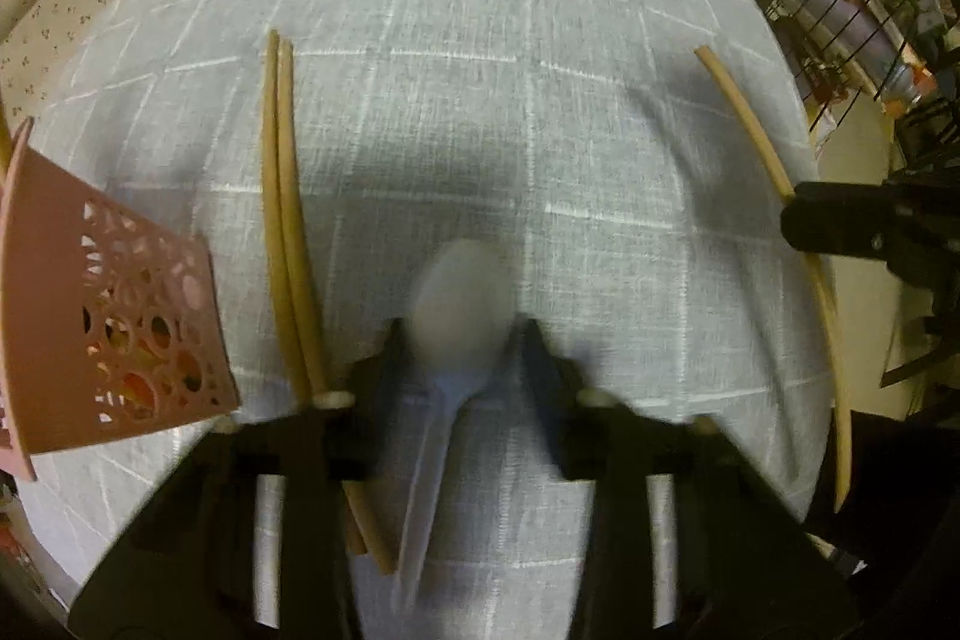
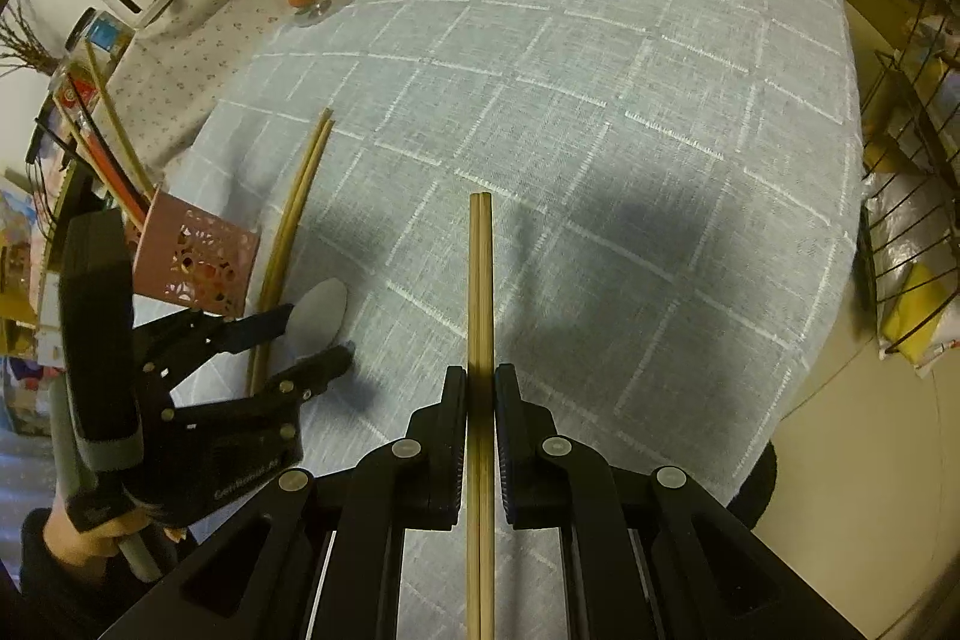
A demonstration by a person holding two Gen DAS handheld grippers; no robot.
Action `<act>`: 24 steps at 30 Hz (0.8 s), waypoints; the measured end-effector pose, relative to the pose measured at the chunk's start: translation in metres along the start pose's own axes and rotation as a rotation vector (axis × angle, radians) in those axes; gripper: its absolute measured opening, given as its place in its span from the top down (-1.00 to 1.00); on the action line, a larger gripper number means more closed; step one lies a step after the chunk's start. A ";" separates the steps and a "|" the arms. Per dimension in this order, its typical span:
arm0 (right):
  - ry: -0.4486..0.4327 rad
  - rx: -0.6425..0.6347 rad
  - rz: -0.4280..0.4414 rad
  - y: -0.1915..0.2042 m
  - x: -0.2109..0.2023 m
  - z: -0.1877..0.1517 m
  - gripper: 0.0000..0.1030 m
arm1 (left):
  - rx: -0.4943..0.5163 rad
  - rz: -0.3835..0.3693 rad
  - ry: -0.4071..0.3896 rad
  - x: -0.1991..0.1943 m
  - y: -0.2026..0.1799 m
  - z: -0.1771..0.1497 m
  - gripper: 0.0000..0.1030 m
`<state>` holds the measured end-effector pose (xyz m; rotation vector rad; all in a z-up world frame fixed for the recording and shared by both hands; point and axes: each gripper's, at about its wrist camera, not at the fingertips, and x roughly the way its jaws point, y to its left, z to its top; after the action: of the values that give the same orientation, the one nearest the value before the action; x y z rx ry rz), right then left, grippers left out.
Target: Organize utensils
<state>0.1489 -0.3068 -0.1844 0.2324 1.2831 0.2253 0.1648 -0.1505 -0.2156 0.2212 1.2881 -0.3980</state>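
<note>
A checked cloth covers the worktop (image 2: 600,112). The pink utensil holder (image 2: 198,262) stands beside loose chopsticks (image 2: 294,226). The left gripper (image 1: 462,334), part open, straddles a white spoon (image 1: 462,304); the right gripper (image 2: 480,388) clamps a chopstick pair (image 2: 480,280).

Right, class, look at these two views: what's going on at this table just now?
A person is tidying utensils with two hand-held grippers. The right gripper is shut on a pair of chopsticks. The left gripper straddles a white spoon lying on the tablecloth; whether it grips yet is unclear. Another chopstick pair lies beside the pink holder, which already holds utensils.
</note>
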 end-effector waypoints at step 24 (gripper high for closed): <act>-0.259 -0.105 0.038 0.074 -0.075 -0.001 0.82 | -0.200 -0.093 -0.600 -0.182 0.043 -0.043 0.32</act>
<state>0.1248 -0.2580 -0.0946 0.1895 1.0082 0.2853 0.1032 -0.0653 -0.0552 -0.1251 0.7392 -0.3745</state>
